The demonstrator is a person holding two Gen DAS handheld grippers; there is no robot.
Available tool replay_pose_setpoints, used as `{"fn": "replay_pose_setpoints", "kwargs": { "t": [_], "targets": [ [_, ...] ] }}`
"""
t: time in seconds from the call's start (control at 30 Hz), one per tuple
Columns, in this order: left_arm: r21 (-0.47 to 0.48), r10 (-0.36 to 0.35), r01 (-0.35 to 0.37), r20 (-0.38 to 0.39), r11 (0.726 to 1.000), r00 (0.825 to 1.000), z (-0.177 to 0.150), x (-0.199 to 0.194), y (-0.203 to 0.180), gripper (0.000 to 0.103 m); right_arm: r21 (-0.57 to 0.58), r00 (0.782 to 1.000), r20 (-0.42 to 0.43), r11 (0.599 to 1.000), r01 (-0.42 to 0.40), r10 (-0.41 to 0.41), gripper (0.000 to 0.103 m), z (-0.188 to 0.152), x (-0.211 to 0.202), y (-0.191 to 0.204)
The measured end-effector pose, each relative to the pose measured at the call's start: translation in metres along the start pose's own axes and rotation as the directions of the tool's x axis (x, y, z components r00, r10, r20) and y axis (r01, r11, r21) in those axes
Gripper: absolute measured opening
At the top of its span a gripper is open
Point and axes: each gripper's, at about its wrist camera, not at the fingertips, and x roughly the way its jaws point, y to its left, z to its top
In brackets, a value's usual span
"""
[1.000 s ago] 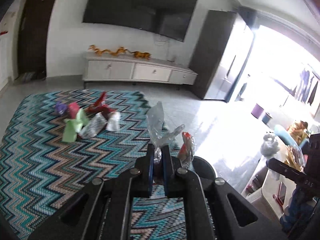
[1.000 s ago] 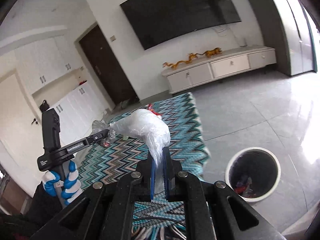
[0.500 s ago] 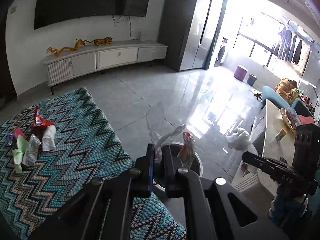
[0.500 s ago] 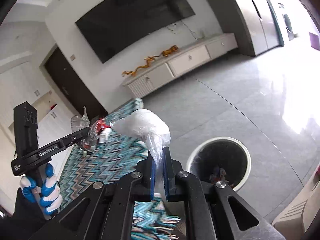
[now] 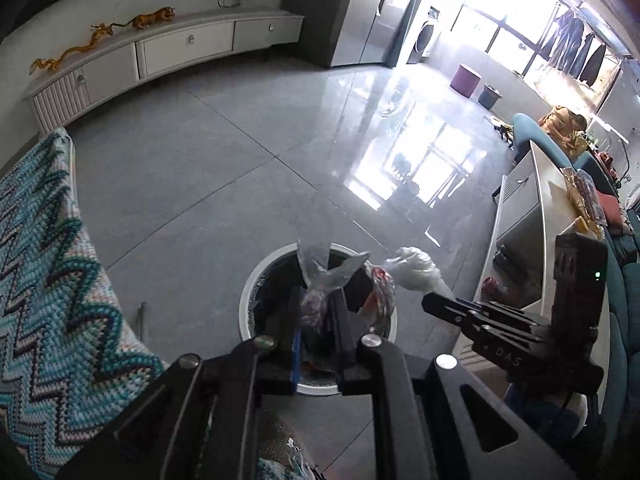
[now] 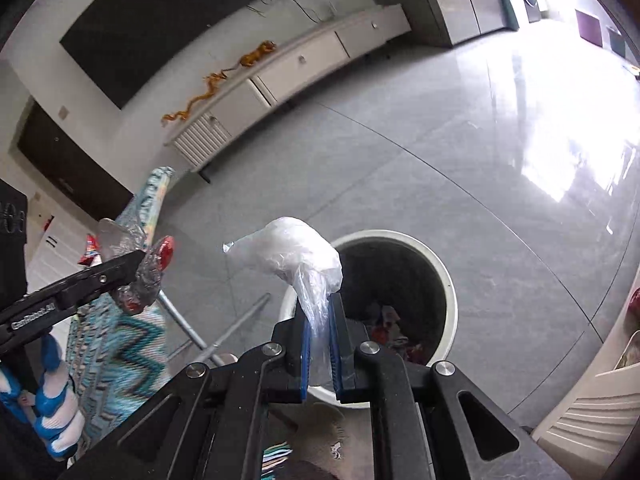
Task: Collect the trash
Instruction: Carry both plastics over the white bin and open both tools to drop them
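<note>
A round white bin with a dark liner stands on the grey floor, with wrappers at its bottom. Above its mouth, my left gripper has a crumpled clear and silver wrapper with red print between its jaws; the jaws are opening but still touch it. To its right, my right gripper is shut on the neck of a white plastic bag, at the bin's near left rim. The right wrist view has the left gripper and its wrapper at the left.
The zigzag-patterned tablecloth lies left of the bin, with metal table legs below it. A white TV cabinet lines the far wall. A white counter stands to the right. A gloved hand holds the left gripper.
Both grippers swung right, away from the table, and sank toward the bin, tilting downward with their trash still in them. The left jaws have parted a little.
</note>
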Motion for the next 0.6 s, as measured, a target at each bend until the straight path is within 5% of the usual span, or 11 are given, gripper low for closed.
{"fn": "replay_pose_setpoints", "kwargs": {
  "t": [0.1,0.17,0.2,0.4,0.6],
  "targets": [
    [-0.018,-0.026,0.026,-0.026,1.000,0.999,0.005,0.020,0.001,0.034,0.021,0.999,-0.036,0.999,0.034,-0.034,0.015,0.003,0.024,-0.013],
    [-0.033,-0.043,0.042,-0.032,0.999,0.999,0.007,0.030,0.002,0.049,0.037,0.997,-0.054,0.998,0.053,-0.051,0.029,0.004,0.036,-0.019],
    [-0.039,-0.046,0.045,-0.035,0.998,0.998,0.008,0.033,0.003,0.049,0.046,0.996,-0.061,0.997,0.061,-0.058,0.036,0.003,0.040,-0.022],
    [-0.039,-0.033,0.031,-0.043,0.999,0.999,0.007,0.042,0.005,0.049,0.086,0.994,-0.086,0.994,0.069,-0.062,0.037,-0.007,0.047,-0.039],
    [0.002,0.055,-0.055,0.053,0.998,0.997,0.002,0.019,-0.004,0.049,0.083,0.997,-0.069,0.995,0.048,-0.043,0.038,-0.006,0.033,-0.035]
  ]
}}
